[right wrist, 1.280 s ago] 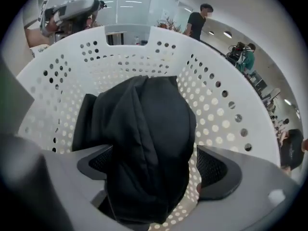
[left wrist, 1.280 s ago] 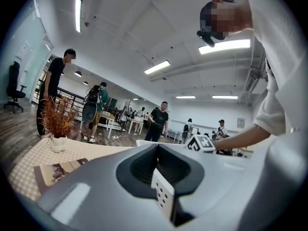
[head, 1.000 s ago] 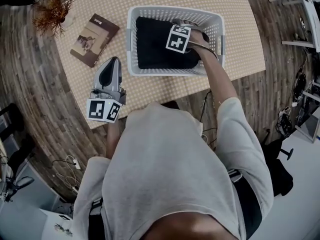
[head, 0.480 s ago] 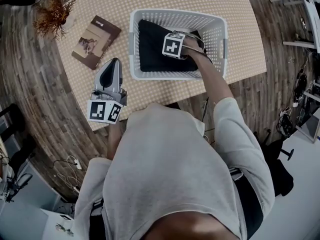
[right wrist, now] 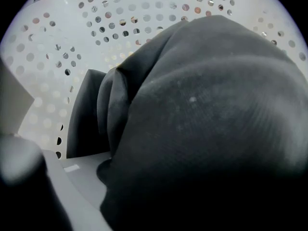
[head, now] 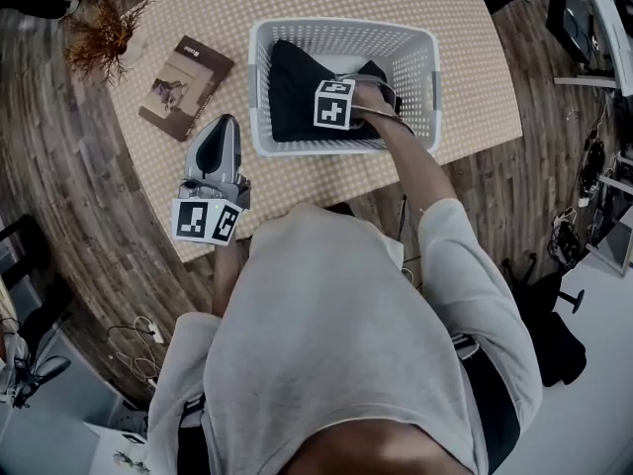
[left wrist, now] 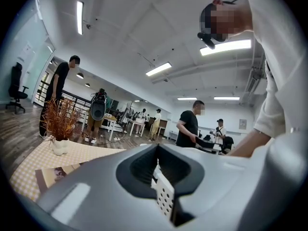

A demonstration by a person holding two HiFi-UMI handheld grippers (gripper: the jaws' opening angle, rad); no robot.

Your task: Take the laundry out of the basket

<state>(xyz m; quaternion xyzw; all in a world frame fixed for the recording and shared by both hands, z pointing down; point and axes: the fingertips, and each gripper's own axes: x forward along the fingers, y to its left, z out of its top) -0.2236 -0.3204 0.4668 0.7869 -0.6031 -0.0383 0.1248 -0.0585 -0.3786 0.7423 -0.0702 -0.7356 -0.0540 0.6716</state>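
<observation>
Glaring ceiling strip lights; dark fisheye edges; near fabric blurred

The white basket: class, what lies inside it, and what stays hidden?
Inside the white basket lies a dark garment, bunched around the right gripper, whose jaws grip it. The cloth covers most of the basket floor, so anything beneath is unseen.

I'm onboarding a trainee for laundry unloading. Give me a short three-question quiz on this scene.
1. True or false: the book lies inside the basket.
2. Which tool reaches into the basket? A left, B right, C both.
3. Fill in: the garment in the basket is ___ in colour.

Key:
1. False. The book lies on the table, outside the basket.
2. B. The right tool is down in the basket, at the garment.
3. Black.
</observation>
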